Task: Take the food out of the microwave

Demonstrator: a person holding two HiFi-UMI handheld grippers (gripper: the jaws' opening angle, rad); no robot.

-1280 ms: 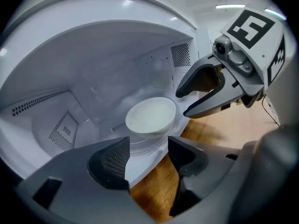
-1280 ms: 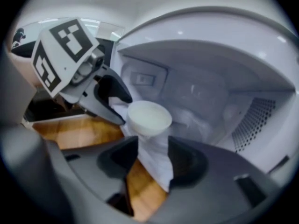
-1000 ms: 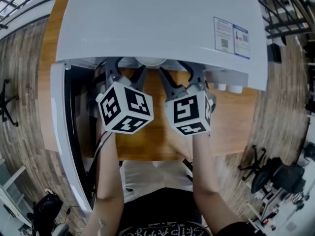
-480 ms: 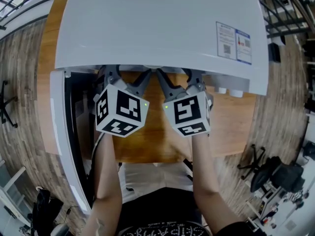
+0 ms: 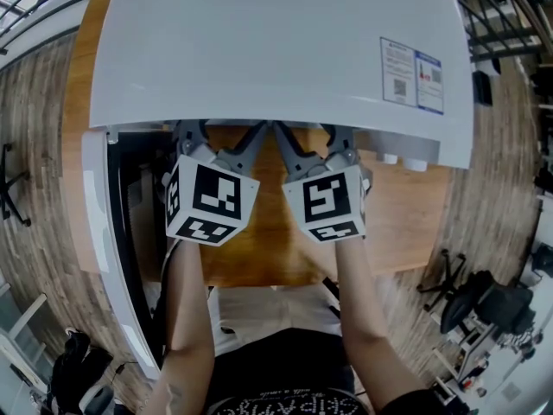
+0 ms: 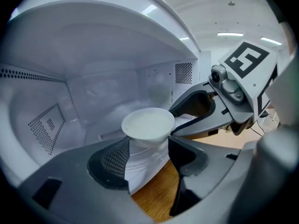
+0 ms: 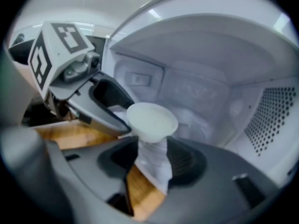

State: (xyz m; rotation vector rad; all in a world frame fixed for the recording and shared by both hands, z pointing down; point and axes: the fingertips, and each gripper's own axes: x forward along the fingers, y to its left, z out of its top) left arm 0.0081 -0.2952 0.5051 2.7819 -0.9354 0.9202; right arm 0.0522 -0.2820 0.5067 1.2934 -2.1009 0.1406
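change: both tools sit deeper under the microwave [image 5: 276, 50] top than a second ago; the bowl no longer shows in the head view.
bowl [image 6: 148, 123]: white, upright, inside the cavity near the front opening; contents unclear.
left tool [image 6: 149, 161]: jaws apart, bowl centred just ahead of the gap, no clamp seen.
right tool [image 7: 156, 162]: same, jaws spread either side of the bowl's base.
door [image 5: 99, 232]: open, swung left.
meaning: approach looks about done; closing on the bowl and pulling it out over the table [image 5: 406, 206] likely remain.
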